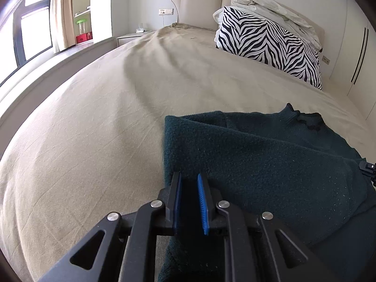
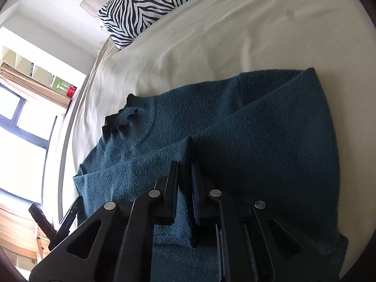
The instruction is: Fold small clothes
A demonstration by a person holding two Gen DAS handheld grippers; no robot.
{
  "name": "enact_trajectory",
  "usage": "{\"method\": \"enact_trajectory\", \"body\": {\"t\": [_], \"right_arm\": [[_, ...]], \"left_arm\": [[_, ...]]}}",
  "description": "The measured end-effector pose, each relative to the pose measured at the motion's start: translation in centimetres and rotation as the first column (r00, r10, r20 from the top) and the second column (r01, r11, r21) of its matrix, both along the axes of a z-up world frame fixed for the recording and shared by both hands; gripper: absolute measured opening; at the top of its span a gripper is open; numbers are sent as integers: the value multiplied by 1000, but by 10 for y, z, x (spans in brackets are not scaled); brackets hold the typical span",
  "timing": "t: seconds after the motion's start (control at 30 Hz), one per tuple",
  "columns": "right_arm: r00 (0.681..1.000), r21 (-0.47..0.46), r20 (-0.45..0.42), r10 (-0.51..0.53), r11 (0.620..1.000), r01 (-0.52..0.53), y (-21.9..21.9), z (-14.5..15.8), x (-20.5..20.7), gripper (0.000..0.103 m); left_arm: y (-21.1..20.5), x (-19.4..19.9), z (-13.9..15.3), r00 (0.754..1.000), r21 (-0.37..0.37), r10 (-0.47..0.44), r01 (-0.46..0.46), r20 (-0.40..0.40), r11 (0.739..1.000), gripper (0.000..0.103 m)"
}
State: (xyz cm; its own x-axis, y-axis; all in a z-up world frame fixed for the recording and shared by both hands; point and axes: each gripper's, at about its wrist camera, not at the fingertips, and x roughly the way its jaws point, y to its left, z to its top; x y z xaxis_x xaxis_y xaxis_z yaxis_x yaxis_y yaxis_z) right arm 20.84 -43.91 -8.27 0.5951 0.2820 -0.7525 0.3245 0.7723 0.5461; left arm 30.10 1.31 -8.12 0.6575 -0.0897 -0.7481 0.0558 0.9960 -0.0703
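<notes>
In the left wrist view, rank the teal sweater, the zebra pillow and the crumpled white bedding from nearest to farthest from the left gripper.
1. Teal sweater: its edge sits between the left gripper's pads, bottom centre.
2. Zebra pillow: far across the bed, upper right.
3. Crumpled white bedding: piled behind the pillow against the headboard.

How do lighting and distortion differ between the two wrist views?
Left wrist: the window is blown out and the fisheye bows the bed. Right wrist: the view is rolled sideways and the teal sweater is evenly lit and sharp.
</notes>
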Motion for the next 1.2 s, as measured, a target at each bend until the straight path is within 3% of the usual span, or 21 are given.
{"method": "enact_trajectory", "body": {"t": [0.17, 0.27, 0.3, 0.37, 0.43, 0.47, 0.5, 0.57, 0.67, 0.7, 0.8, 0.93, 1.03, 1.2], "right_arm": [[991, -63, 112, 74, 996, -67, 26, 30, -9, 10], [988, -85, 37, 150, 986, -147, 47, 12, -1, 10], [987, -68, -18, 159, 985, -159, 48, -4, 3, 9], [989, 27, 60, 137, 990, -139, 33, -18, -5, 8], [996, 115, 70, 61, 991, -68, 14, -20, -20, 8], [997, 104, 69, 23, 994, -30, 8, -16, -31, 9], [998, 60, 65, -6, 998, 2, 3, -9, -43, 12], [995, -2, 81, -56, 998, 56, -6, 7, -76, 25], [981, -10, 156, -112, 993, 115, -18, 27, -137, 57], [974, -22, 180, -134, 990, 140, -21, 33, -160, 59], [970, -25, 200, -138, 989, 146, -22, 39, -219, 59], [977, -17, 162, -138, 990, 142, -11, 27, -284, 59], [983, -49, 132, -130, 989, 138, 1, 17, -320, 59], [982, -12, 113, -148, 989, 150, 8, 7, -362, 59]], "left_arm": [[-1, -4, -3, 1000, 17, -1, 1, 13, 1000, 17], [-1, -5, -4, 1000, 21, -1, 0, 16, 1000, 17], [-1, -5, -4, 1000, 23, -1, 1, 18, 1000, 17], [0, -6, -4, 1000, 22, -1, 0, 18, 1000, 17], [5, -8, -1, 1000, -8, -3, 3, 14, 1000, 18], [9, -11, 2, 1000, -31, -7, 7, 8, 999, 21], [14, -16, 6, 1000, -51, -1, 1, -3, 999, 38], [29, -36, 16, 999, -84, 35, -35, -9, 996, 60], [49, -81, 34, 999, -120, 36, -34, 13, 992, 63], [55, -97, 37, 999, -136, 33, -32, 4, 990, 63], [67, -148, 37, 999, -175, -4, -5, -49, 985, 63], [72, -210, 23, 989, -183, -73, 49, -131, 982, 63], [80, -248, 12, 979, -227, -73, 29, -188, 974, 63], [87, -290, 8, 969, -292, -94, 23, -230, 956, 63]]}}
